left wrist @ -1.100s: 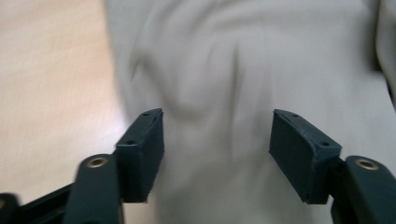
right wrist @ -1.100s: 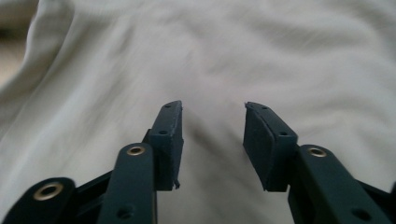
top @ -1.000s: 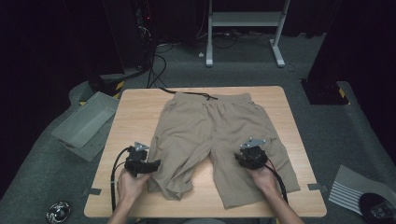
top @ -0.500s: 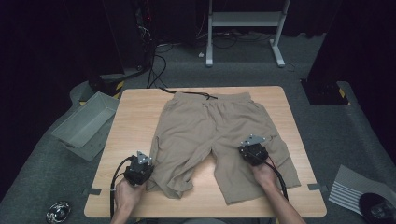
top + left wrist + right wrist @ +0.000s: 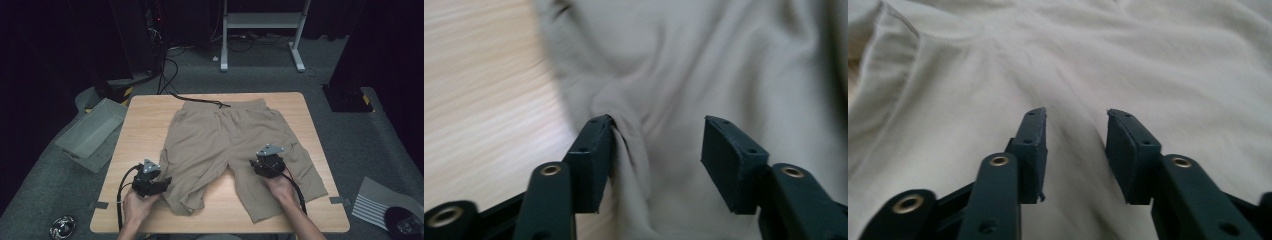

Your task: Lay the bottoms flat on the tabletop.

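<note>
Your table [image 5: 145, 117] carries the khaki shorts [image 5: 225, 145] spread flat across its middle, waistband at the far edge. Your right gripper [image 5: 261, 169] sits over the shorts' right leg; its jaws have just been opening, nothing pinched. Your left gripper [image 5: 167, 180], at the left leg's outer edge, has just been opening too, with a loose fold of cloth between its jaws.
</note>
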`<state>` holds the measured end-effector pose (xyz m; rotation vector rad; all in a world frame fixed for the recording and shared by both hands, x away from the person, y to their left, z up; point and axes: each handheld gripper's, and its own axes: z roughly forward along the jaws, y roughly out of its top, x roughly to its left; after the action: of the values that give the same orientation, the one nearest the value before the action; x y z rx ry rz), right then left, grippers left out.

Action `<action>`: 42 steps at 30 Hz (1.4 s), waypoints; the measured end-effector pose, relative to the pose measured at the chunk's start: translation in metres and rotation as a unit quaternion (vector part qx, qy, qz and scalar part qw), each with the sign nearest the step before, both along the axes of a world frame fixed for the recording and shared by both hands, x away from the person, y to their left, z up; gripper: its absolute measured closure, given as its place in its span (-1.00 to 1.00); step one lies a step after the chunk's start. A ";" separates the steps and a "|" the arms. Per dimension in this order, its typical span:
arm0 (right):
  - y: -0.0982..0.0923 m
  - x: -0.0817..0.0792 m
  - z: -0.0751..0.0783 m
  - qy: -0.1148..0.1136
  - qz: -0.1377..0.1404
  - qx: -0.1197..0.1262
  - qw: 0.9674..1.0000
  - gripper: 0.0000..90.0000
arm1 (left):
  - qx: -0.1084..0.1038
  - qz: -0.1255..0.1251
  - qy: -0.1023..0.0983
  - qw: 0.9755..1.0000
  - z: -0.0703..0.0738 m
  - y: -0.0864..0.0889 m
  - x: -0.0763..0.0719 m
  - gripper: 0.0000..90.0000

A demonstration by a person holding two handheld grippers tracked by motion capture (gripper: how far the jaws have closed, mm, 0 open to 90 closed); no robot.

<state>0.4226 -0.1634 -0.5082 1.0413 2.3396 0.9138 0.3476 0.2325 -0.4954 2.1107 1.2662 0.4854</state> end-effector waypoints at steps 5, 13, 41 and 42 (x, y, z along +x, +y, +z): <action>0.003 0.007 -0.009 0.019 0.001 0.003 1.000 0.22 | 0.029 -0.015 0.026 0.999 -0.015 -0.021 0.022 0.01; -0.003 0.012 -0.016 0.009 0.002 0.038 0.999 0.15 | 0.063 -0.023 0.010 0.998 -0.012 -0.027 0.054 0.90; -0.001 0.023 -0.011 0.025 -0.006 0.027 0.999 0.53 | 0.068 0.019 0.009 0.997 -0.012 -0.021 0.087 0.42; 0.002 0.028 -0.012 0.023 -0.010 0.030 0.999 0.53 | 0.070 0.027 0.011 0.997 -0.012 -0.020 0.096 0.37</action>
<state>0.4506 -0.1611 -0.5200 1.1194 2.3476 0.9686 0.4434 0.2123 -0.5071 2.2070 1.3391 0.5917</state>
